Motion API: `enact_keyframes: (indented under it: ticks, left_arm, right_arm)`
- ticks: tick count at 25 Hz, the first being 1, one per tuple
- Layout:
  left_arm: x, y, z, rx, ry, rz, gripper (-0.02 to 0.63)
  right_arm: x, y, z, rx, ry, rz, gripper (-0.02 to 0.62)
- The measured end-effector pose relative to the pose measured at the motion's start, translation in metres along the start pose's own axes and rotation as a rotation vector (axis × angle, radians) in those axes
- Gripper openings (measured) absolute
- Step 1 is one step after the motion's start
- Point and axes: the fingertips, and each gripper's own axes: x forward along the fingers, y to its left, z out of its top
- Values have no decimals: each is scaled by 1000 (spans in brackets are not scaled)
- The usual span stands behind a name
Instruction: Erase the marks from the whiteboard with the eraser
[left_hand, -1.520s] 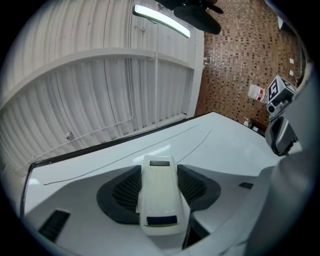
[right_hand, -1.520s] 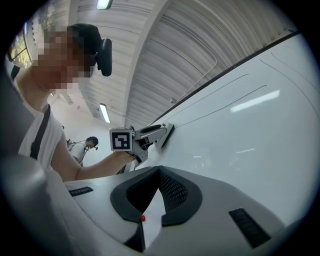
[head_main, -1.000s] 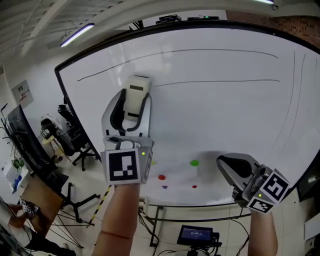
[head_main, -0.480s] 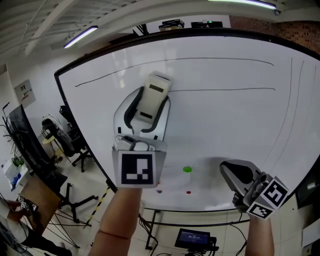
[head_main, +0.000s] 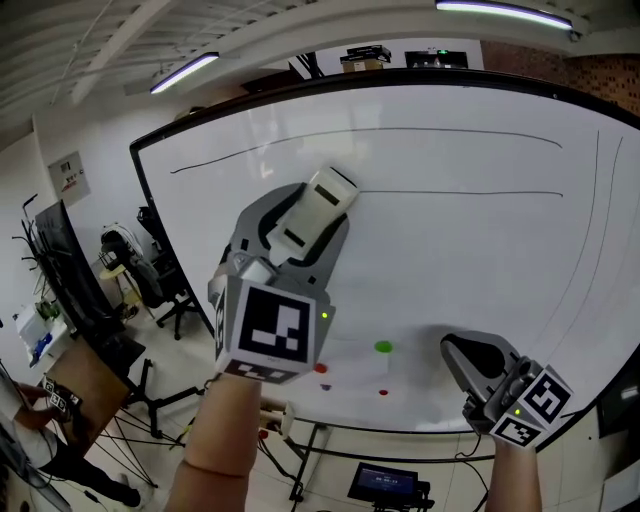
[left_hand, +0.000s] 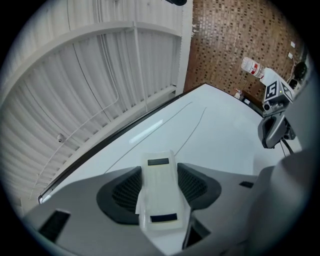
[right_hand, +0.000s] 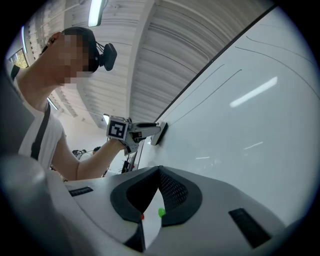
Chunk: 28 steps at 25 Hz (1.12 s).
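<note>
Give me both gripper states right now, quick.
Left gripper: gripping the eraser, jaws opening.
Right gripper: shut, nothing held.

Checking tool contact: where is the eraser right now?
The eraser sits left of centre in the head view, against the whiteboard, between the left gripper's opening jaws, near the left end of the lower line.
</note>
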Motion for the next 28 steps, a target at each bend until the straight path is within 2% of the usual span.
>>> enact_keyframes:
  ticks: [2, 6, 8, 12, 15, 20, 25, 28]
  left_arm:
    - [0, 3, 2, 12, 2, 12, 235]
    - [0, 15, 5, 58, 15, 108, 233]
    - [1, 13, 6, 88, 30, 126, 233]
    - [5, -9, 26, 89, 5, 69, 233]
    - [13, -36, 42, 118, -20, 22, 233]
    - [8, -60, 42, 130, 16, -18, 235]
    - [1, -60, 30, 122, 41, -24, 236]
    - [-2, -46, 21, 132, 66, 37, 238]
  right_arm:
    - [-1, -2, -1, 5, -7, 2, 17]
    - [-7, -6, 3, 1, -6, 8, 17]
    - [-11, -7, 4, -1, -4, 5, 17]
    - [-22, -8, 7, 0, -7, -3, 17]
    - [-37, -16, 13, -4, -11, -1, 17]
    - [-45, -22, 26, -49, -3, 12, 17]
    - [-34, -20, 43, -61, 3, 62, 17]
    - [-27, -14, 50, -78, 0, 102, 17]
